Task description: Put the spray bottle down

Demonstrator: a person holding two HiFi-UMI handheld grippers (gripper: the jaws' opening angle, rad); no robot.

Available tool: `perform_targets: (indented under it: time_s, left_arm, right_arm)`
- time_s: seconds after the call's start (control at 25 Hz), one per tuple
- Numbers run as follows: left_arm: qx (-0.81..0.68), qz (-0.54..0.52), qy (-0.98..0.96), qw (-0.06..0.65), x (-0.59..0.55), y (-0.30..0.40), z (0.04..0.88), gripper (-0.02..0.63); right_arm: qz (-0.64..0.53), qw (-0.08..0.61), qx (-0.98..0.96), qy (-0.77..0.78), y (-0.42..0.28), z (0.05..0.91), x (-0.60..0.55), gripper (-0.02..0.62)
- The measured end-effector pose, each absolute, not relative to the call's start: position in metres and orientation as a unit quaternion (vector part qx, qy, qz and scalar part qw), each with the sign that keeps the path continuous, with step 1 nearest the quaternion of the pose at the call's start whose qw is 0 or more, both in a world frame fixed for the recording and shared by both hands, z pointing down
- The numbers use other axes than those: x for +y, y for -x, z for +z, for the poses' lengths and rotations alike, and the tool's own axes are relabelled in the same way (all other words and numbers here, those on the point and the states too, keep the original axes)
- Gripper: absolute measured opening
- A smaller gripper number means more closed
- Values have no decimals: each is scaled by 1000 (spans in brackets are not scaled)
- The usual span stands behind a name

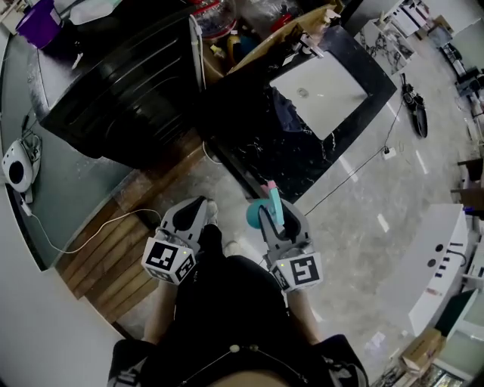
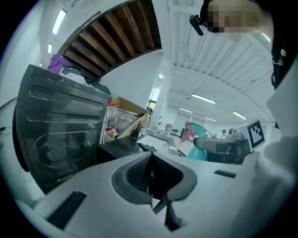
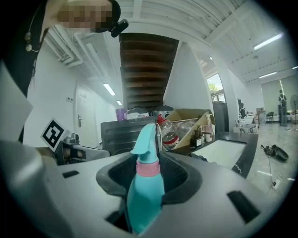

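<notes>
**Item 1: spray bottle** [image 3: 145, 186]. Teal body, pink collar, teal trigger head.
- Location: upright in the right gripper [image 1: 281, 219], carried in the air above the pale floor [image 1: 363, 196]. In the head view it sits short of the tabletop's near edge and is not touching it.
- Relation to fingers: in the right gripper view the fingers [image 3: 179, 174] pinch the body from 3 and 9 o'clock, just under the collar. The collar and head rise past the fingertips toward 12 o'clock, with the nozzle turned to 9 o'clock. The base drops out of sight at 6 o'clock.

**Item 2: left gripper** [image 1: 193, 208]. It is beside the right gripper, at its 9 o'clock. Its ribbed fingers [image 2: 137, 174] are pressed together with nothing between them.

**Item 3: tabletop** [image 1: 257, 143]. Black, at 12 o'clock from both grippers, with a white sink [image 1: 321, 91] set into it.

**Item 4: black appliance** [image 1: 121, 83]. A large ribbed casing at 11 o'clock, with a purple container [image 1: 38, 23] beyond it.

**Item 5: cardboard box** [image 1: 280, 34]. Open, at the tabletop's far edge, with bottles inside.
</notes>
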State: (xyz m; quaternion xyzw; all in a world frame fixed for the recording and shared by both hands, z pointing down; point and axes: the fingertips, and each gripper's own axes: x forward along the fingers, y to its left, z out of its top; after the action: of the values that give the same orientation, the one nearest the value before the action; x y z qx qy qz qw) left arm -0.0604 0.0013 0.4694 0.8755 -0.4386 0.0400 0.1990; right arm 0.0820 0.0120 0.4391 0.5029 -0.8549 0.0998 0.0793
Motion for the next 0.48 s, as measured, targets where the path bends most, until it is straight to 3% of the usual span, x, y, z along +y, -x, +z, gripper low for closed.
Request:
perform_targets:
  time_s: [0.24, 0.48]
  left_arm:
    - [-433, 78, -885, 154, -40, 89, 469, 8]
    - [-406, 56, -898, 161, -77, 108, 463, 8]
  right_arm:
    - [89, 94, -849, -513, -60, 447, -51, 156]
    - [46, 81, -849, -521, -54, 438, -117, 158]
